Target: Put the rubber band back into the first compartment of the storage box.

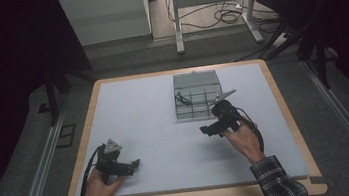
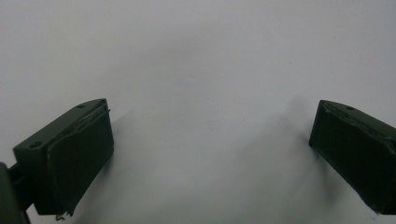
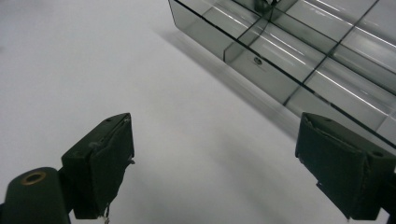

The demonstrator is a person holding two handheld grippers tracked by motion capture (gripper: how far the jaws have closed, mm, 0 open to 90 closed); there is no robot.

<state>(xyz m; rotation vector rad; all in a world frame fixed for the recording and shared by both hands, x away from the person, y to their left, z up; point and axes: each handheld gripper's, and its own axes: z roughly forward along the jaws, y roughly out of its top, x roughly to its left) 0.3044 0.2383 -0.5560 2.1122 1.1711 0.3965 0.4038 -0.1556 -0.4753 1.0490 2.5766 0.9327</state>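
Resting at far centre of white worktop [image 1: 156, 130]: clear compartmented box [image 1: 197, 95], small dark item [image 1: 181, 98] seen in one left cell. Left claw [image 1: 135, 164] and right claw [image 1: 205, 130] both held apart, nothing gripped.

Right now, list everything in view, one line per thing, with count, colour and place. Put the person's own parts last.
Compartment box: one, clear grey, far centre of the table, lid open.
Small dark item: one, black, in a left compartment of the box; too small to identify.
Table: one, white top with a wooden rim.
Desk frame: one, white, on the floor beyond the table.
Left gripper: one, black, near left of the table, jaws apart.
Right gripper: one, black, just in front of the box, jaws apart.
Hands: two, holding the grippers.
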